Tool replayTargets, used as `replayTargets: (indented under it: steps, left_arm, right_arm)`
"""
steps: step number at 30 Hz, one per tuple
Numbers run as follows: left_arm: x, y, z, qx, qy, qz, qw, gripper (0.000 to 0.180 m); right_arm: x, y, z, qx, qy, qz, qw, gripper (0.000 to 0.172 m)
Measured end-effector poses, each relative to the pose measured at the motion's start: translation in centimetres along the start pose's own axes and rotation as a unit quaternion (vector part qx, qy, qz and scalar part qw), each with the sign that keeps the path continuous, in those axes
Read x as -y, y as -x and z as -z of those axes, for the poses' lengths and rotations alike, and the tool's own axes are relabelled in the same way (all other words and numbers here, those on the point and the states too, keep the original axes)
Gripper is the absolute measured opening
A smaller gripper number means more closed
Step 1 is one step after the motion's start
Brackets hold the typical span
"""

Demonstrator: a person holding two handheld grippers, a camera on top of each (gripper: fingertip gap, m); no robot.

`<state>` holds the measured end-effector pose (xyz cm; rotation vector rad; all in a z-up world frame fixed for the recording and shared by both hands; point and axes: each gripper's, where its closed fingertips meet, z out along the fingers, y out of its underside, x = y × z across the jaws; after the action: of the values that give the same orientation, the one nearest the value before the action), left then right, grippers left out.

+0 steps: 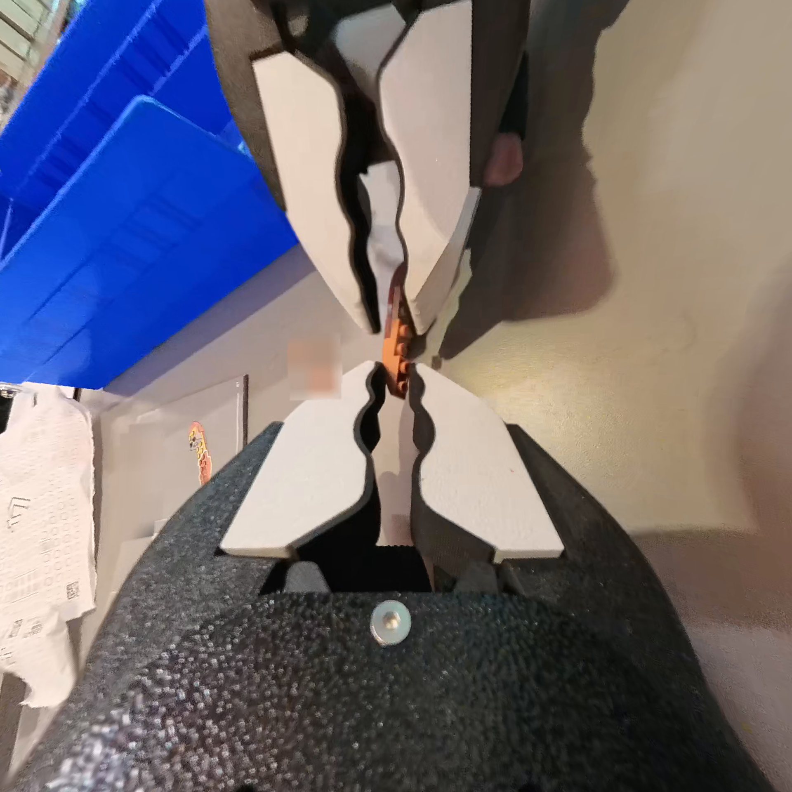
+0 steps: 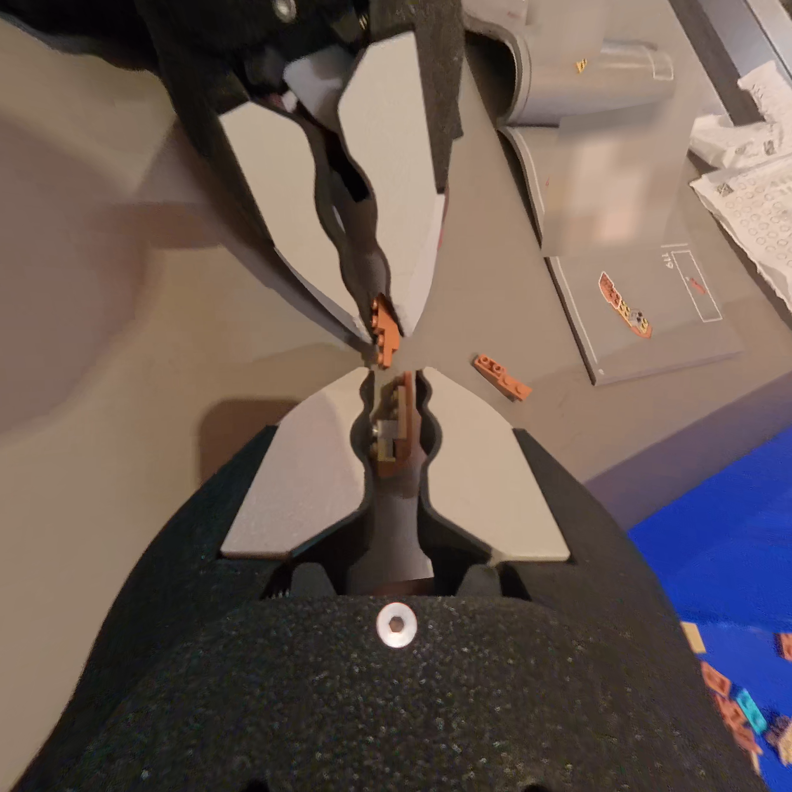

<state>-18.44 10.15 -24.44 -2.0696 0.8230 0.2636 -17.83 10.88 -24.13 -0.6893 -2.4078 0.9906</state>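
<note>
- Your left tongs (image 1: 392, 377) are clamped on the near end of a slim orange studded brick (image 1: 396, 362). The brick stands on edge between the pads, and its far end pokes out past the tips.
- Your right tongs (image 2: 394, 377) are clamped on a small brick assembly (image 2: 396, 428): a reddish-brown plate on edge with tan and grey pieces stuck to one face. It sits well back between the fingers.
- The two tongs point tip to tip, nearly touching, so the orange brick and the assembly lie almost end to end. Blur hides whether the two actually meet.
- A loose orange brick (image 2: 501, 377) lies flat on the worktop (image 2: 493, 278), just to the right of your right tongs' tips.
- Farther to the right, an open instruction booklet (image 2: 643, 300) lies on the worktop, with crumpled white bags (image 2: 750, 205) beyond it.
- A blue bin (image 2: 707, 578) with scattered small bricks sits low to the right of your right tongs. From the left tongs, a blue bin (image 1: 128, 214) shows up and to the left.
</note>
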Motion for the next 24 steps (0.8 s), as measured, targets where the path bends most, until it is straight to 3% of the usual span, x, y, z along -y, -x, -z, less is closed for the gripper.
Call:
replayTargets:
  steps: [9,14,24]
  left_arm:
    - [-1.2,0.3,-0.6,0.017,0.064,-0.047,0.997,0.010]
    - [-1.5,0.2,-0.3,0.013,0.068,-0.051,0.996,0.010]
    - [-1.7,-0.1,-0.2,0.018,0.077,-0.072,0.994,0.011]
  right_arm:
    - [-1.8,-0.3,-0.5,0.030,0.093,-0.021,0.995,0.022]
    - [-2.3,-0.5,-0.9,0.041,0.135,-0.026,0.990,0.009]
    - [-1.2,0.4,-1.4,0.064,0.086,-0.011,0.994,0.008]
